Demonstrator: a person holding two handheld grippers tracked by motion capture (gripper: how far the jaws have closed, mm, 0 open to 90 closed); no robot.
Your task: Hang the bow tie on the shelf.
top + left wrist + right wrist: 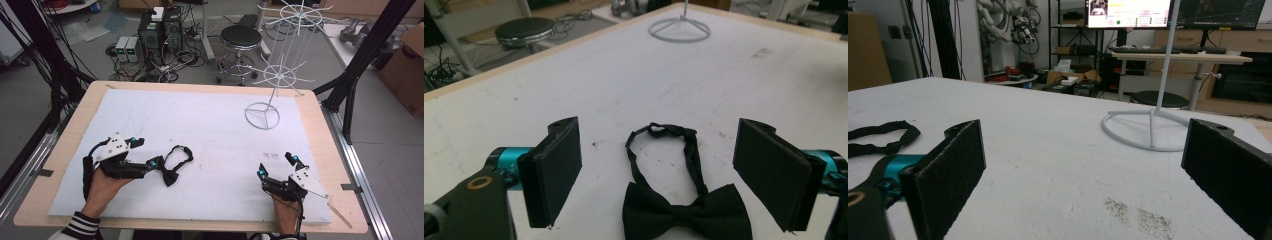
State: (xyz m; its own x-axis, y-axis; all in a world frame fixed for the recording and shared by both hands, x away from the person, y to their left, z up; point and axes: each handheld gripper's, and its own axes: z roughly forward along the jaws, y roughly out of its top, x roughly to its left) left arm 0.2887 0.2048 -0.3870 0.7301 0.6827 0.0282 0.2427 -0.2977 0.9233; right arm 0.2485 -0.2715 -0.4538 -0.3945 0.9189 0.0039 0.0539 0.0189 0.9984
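A black bow tie (171, 176) with its strap looped behind it lies on the white mat (200, 120) at the front left. My left gripper (146, 152) is open just left of it. In the left gripper view the bow tie (686, 215) lies flat between and just ahead of the two pads (556, 170), untouched. My right gripper (276, 165) rests near the front right, open, nothing between its pads (948, 175). The right gripper view catches the strap (883, 135) far off to the left.
A white wire display stand (261, 116) rises from a ring base at the mat's back right; the base (679, 30) and pole (1160, 75) stand ahead of both grippers. Beyond the wooden table edge are a stool (241, 37), computers (160, 30) and a cardboard box (407, 65).
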